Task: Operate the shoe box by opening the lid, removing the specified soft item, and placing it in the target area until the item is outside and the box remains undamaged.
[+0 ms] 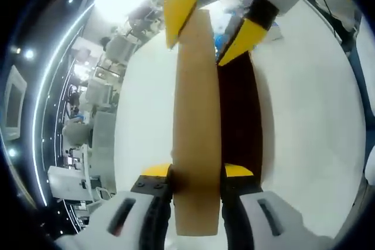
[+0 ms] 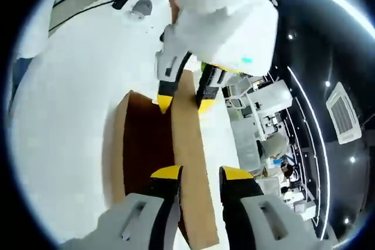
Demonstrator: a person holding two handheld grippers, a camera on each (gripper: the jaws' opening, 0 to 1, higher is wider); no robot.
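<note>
We have the left gripper (image 1: 196, 175) closed on the cardboard lid (image 1: 196, 115) at lower centre, and the right gripper (image 2: 199, 175) pinching its other end — both lifting it evenly, we judge, off the shoe box (image 2: 143, 144) on the white table (image 2: 64, 86). Soft item hidden in the dark interior.

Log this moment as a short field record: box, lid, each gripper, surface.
box: brown cardboard shoe box on the white table, dark interior showing
lid: cardboard lid, raised on edge above the box
left gripper: jaws closed on one end of the lid
right gripper: jaws astride the other end of the lid
soft item: cannot tell, interior too dark
</note>
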